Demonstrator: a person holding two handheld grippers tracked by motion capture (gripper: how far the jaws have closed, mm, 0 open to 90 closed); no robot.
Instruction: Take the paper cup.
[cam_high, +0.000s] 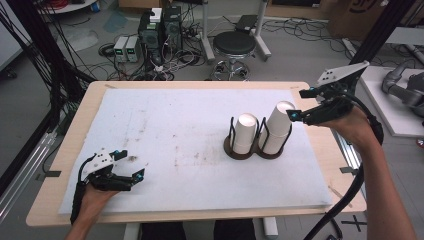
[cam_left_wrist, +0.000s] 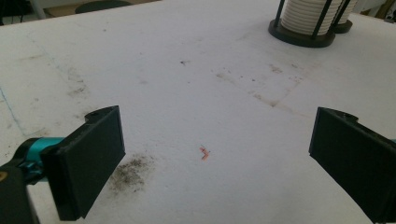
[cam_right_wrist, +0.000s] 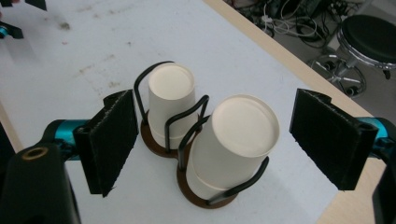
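You are holding your right gripper (cam_high: 306, 104) with jaws spread wide, just above the taller stack of paper cups (cam_high: 277, 126), touching nothing. That stack is sitting in the wire cup holder (cam_high: 252, 146), right of the shorter stack (cam_high: 245, 132). Your left gripper (cam_high: 129, 163), jaws spread and empty, is resting well apart from the holder.

No text, label, brand or number can be read anywhere; the cardboard box's (cam_high: 357, 12) print is too blurred.

Even, bright overhead light, soft faint shadows beside the cups (cam_high: 261, 134), pale glare washing the white mat (cam_high: 175, 130), near jaws slightly soft in both gripper views, floor beyond the mat dimmer
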